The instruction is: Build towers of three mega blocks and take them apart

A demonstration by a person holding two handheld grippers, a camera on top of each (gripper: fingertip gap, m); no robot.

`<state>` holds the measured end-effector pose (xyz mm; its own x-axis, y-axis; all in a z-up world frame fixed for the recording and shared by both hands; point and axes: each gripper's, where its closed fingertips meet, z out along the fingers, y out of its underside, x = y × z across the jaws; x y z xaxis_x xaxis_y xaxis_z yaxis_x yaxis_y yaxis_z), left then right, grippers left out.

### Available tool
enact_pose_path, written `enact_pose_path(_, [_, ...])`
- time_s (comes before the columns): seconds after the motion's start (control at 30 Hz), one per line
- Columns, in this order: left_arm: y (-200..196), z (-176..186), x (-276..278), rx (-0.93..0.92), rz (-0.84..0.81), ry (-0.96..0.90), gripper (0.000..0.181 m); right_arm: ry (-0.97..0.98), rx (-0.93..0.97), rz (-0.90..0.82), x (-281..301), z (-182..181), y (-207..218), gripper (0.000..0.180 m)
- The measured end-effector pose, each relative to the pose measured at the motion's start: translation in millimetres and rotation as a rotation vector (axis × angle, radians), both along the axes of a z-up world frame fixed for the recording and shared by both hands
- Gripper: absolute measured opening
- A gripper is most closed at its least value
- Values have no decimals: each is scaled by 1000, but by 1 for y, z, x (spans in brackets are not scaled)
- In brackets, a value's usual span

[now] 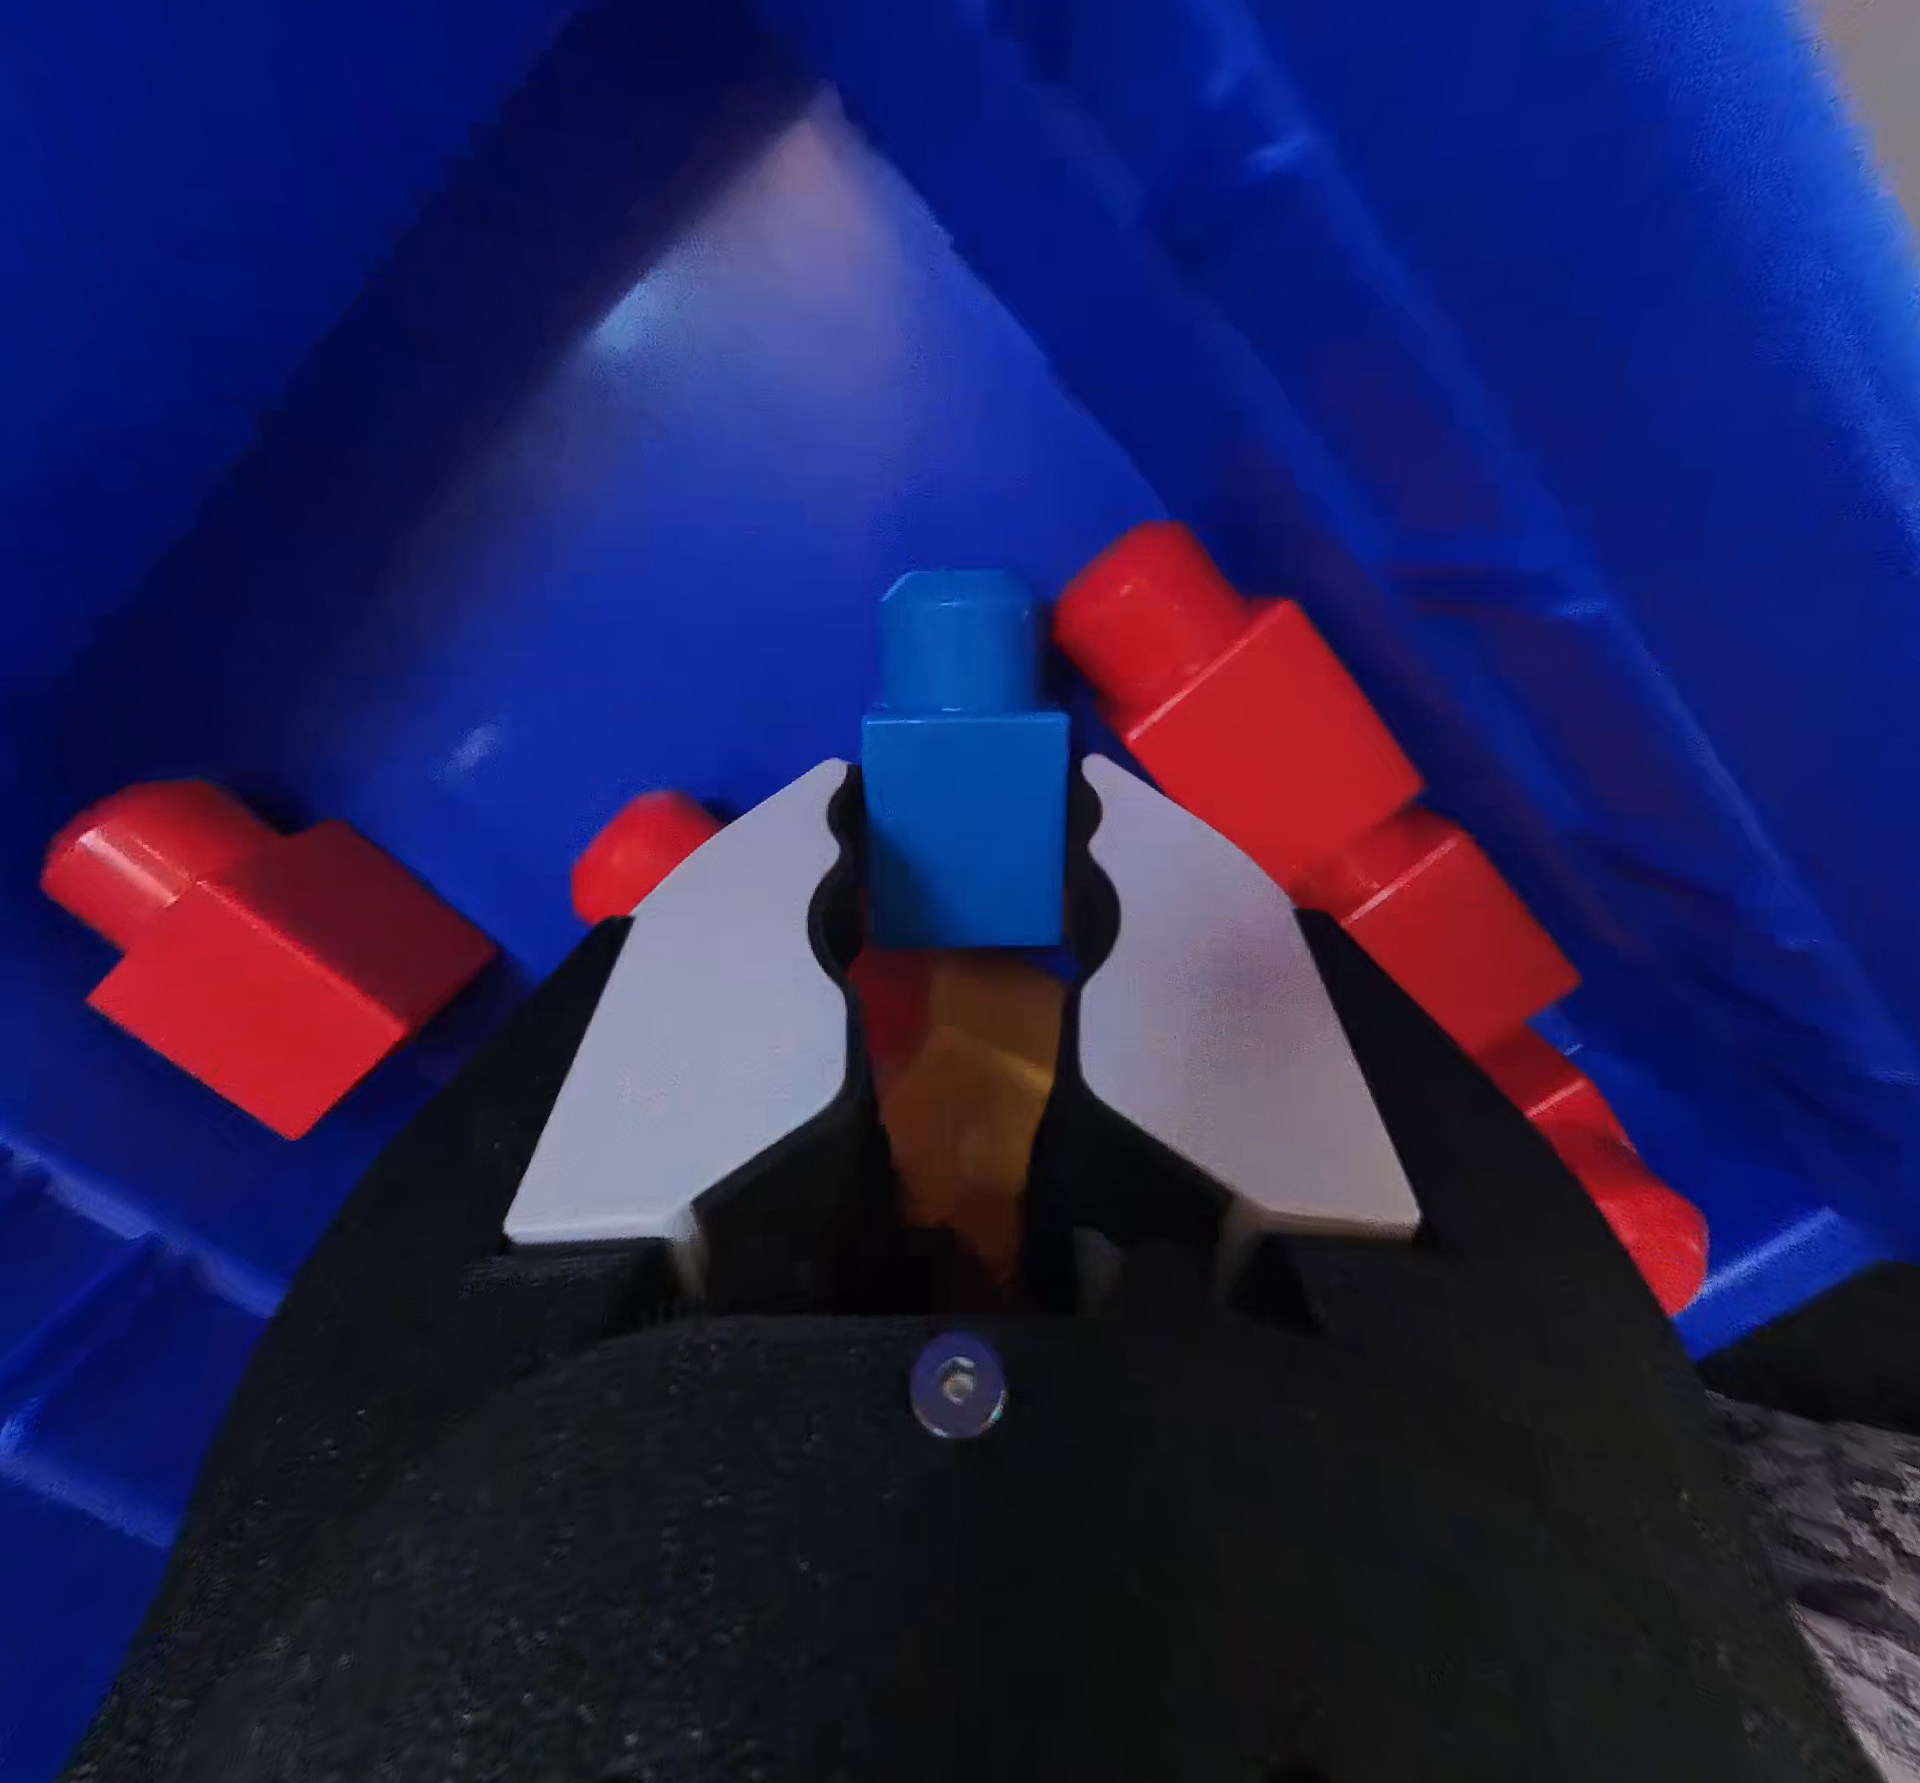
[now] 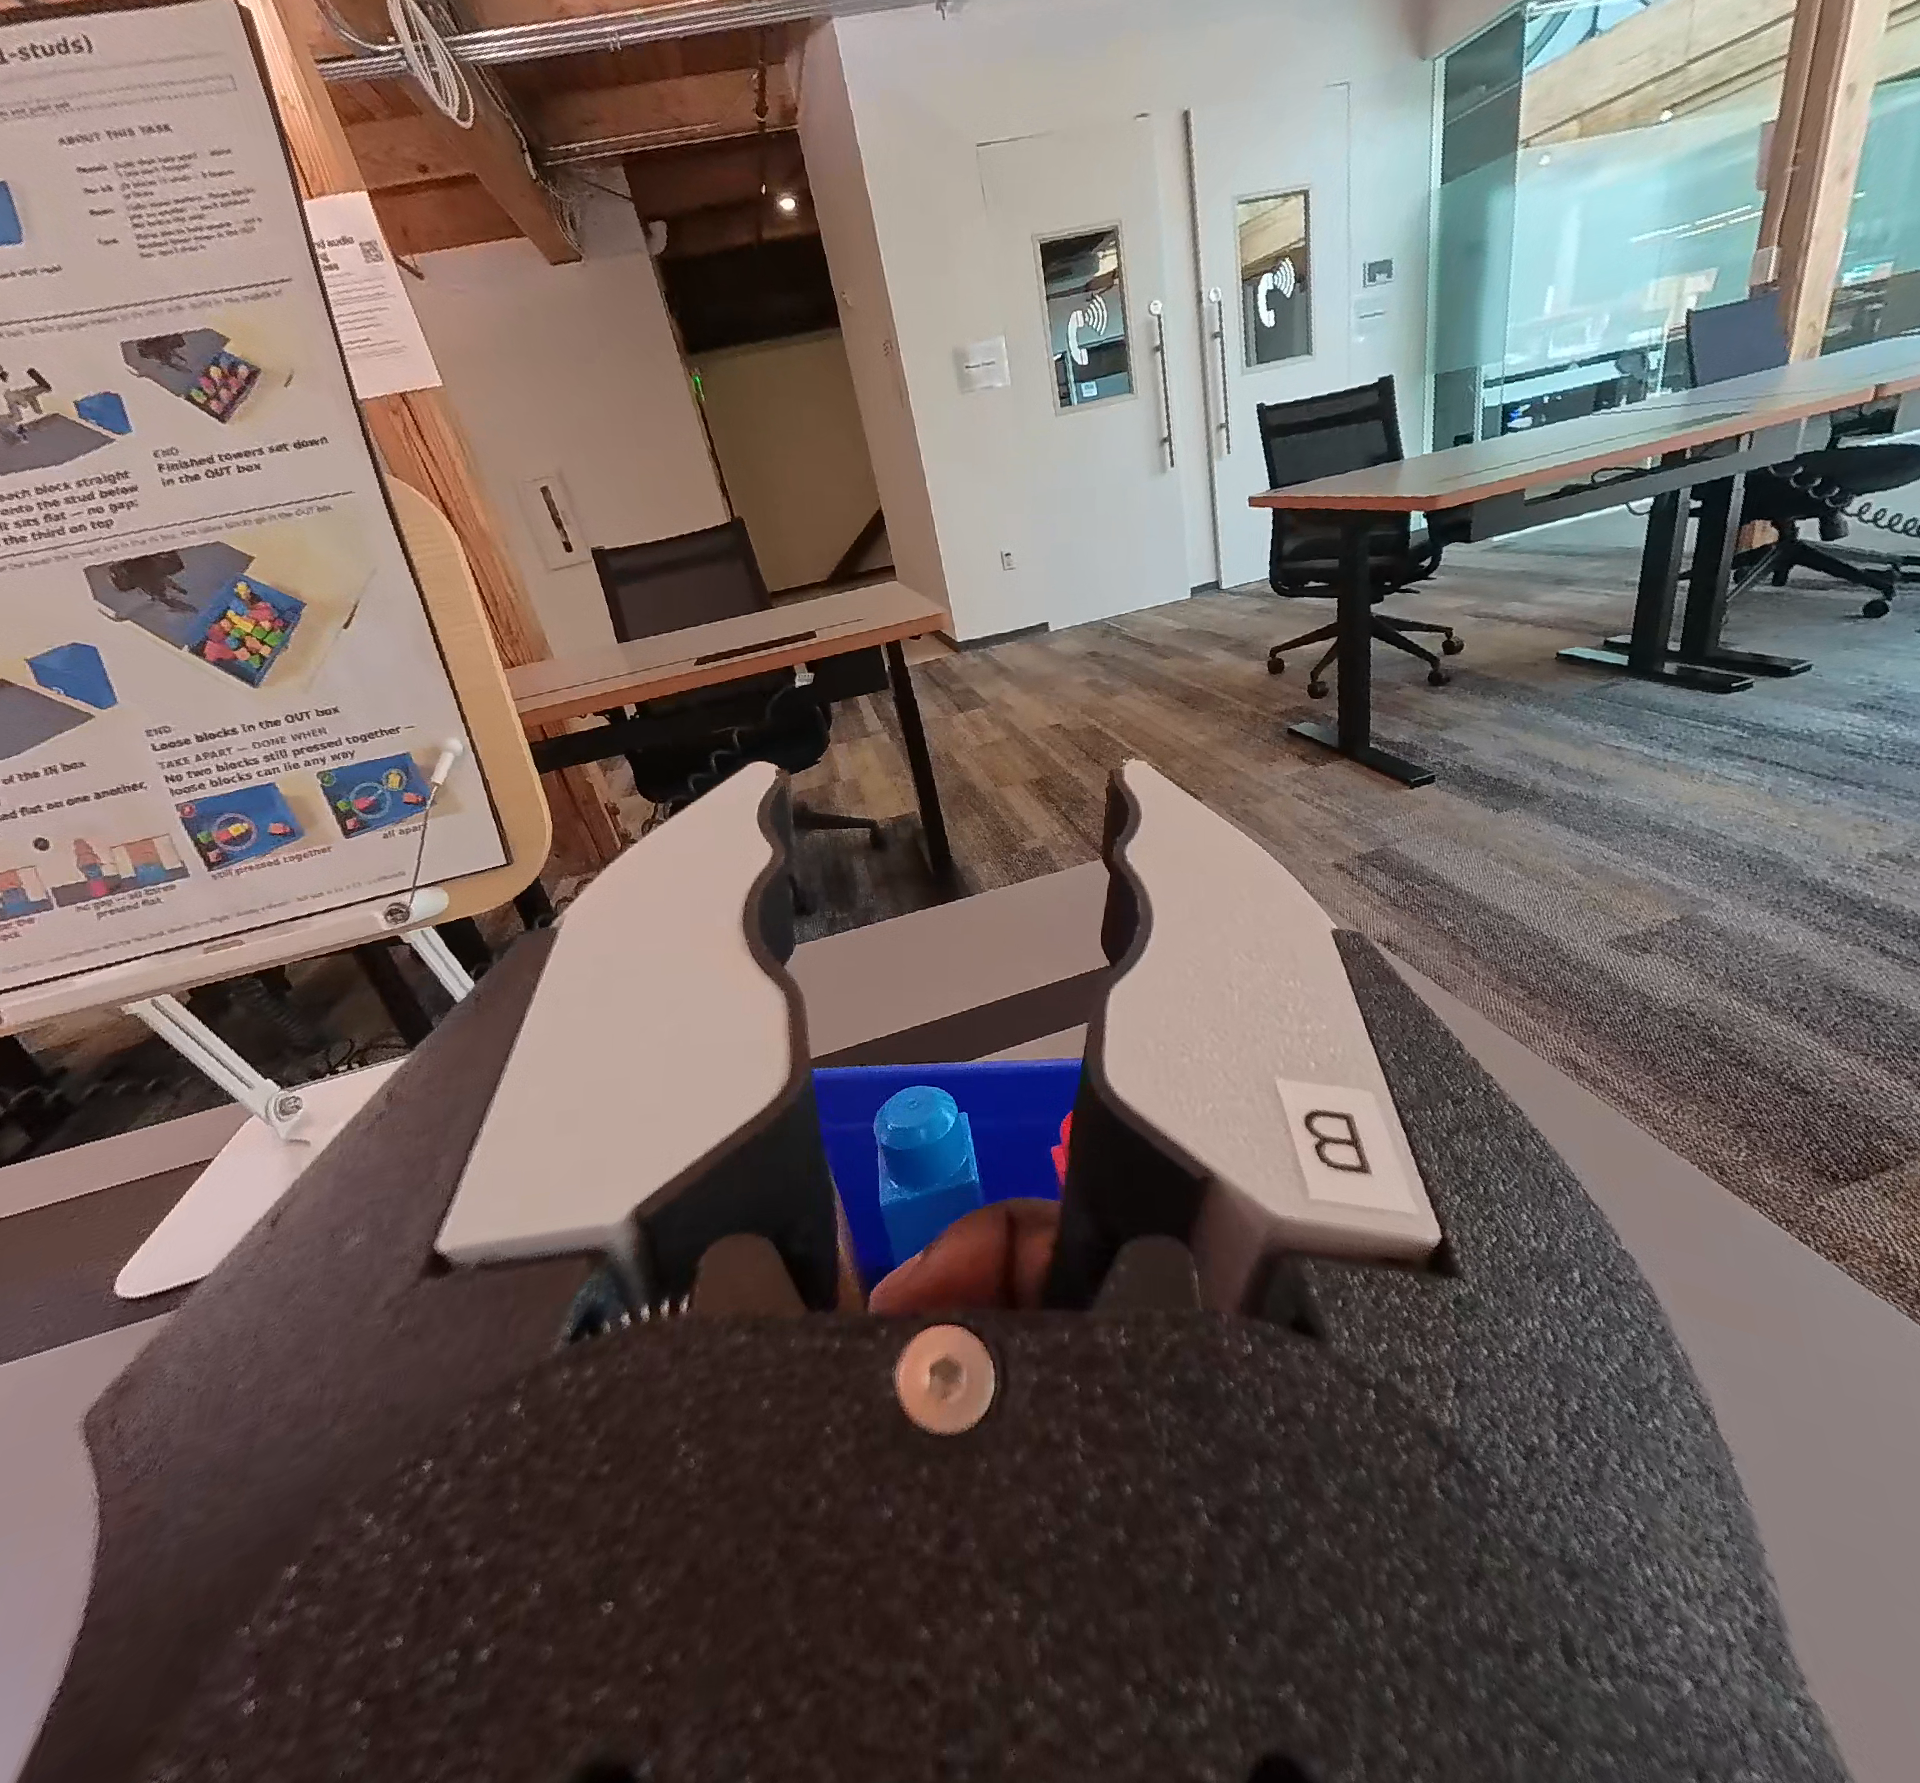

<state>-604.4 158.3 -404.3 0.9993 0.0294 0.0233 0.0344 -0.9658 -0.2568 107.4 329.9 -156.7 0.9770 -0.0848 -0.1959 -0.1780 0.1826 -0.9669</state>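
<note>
Left gripper (image 1: 966, 840): pinches blue block (image 1: 966, 824); orange piece (image 1: 971, 1099) beneath, mostly hidden. Red tower (image 1: 1340, 850): lower end cut off. Right gripper (image 2: 940, 860): fingers spread, empty.

The left wrist view is dim and softly blurred, with a pale glare patch on the blue bin (image 1: 727, 299) floor and smeared edges. The right wrist view is bright and sharp under even daylight from the glass wall (image 2: 1621, 206), with straight lines bowing toward the edges.
</note>
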Motion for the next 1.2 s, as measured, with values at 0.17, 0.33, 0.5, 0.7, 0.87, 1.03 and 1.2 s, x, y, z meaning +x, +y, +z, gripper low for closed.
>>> enact_pose_path(0.17, [13, 31, -14, 171, 59, 71, 36, -8, 15, 15, -5, 6, -2, 55])
enact_pose_path(0.33, [52, 208, -16, 1124, 184, 153, 36, 8, 77, 205, -47, 27, -3, 46])
enact_pose_path(0.5, [28, 329, 101, 1859, -311, -123, 36, -19, 143, 541, -137, 58, -17, 45])
enact_pose_path(0.7, [54, 339, 193, 1883, -558, 219, 36, -80, 280, 1058, -284, 94, -83, 47])
enact_pose_path(0.87, [69, 325, 288, 1874, -803, 333, 36, -227, 298, 1252, -370, 82, -126, 53])
enact_pose_path(1.03, [69, 312, 337, 1858, -929, 301, 36, -200, 230, 1226, -382, 71, -115, 53])
enact_pose_path(1.2, [68, 312, 345, 1857, -929, 264, 36, -252, 165, 1247, -386, 58, -111, 38])
